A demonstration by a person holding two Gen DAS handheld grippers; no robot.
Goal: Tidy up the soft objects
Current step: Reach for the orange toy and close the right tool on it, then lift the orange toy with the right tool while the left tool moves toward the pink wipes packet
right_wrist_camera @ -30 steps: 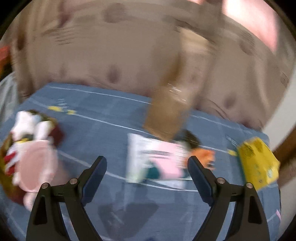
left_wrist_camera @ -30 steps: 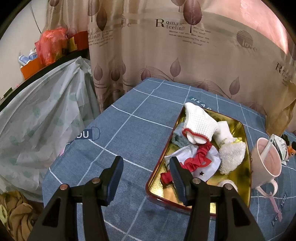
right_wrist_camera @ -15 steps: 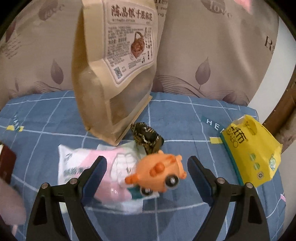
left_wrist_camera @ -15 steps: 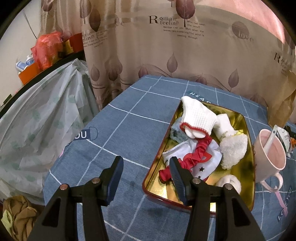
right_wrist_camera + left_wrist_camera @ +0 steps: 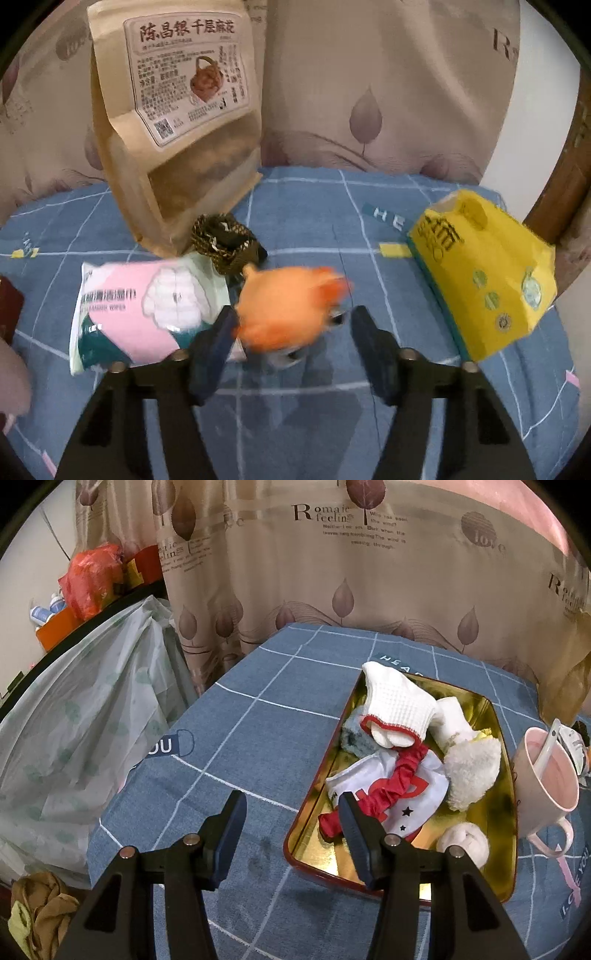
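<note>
A gold tray [image 5: 495, 812] on the blue checked tablecloth holds soft things: a white waffle sock [image 5: 399, 705], a white and red cloth [image 5: 391, 790], a fluffy white sock [image 5: 472, 771] and a blue fuzzy piece [image 5: 354, 734]. My left gripper [image 5: 291, 799] hangs open and empty over the tray's near left edge. In the right wrist view an orange plush toy [image 5: 288, 306], blurred, lies between the fingers of my right gripper [image 5: 294, 314]. Its jaws are closing; the left pad reaches the toy, and a small gap shows at the right pad.
A pink mug [image 5: 546, 786] with a spoon stands right of the tray. Around the toy lie a pink wipes pack [image 5: 147, 310], a dark patterned bundle [image 5: 225, 243], an upright kraft snack bag [image 5: 181, 122] and a yellow tissue pack [image 5: 487, 273]. Curtains close the back.
My right gripper swung right from the mug area, dropped toward the orange toy, and its jaws narrowed around it. The left gripper's view barely shifted.
</note>
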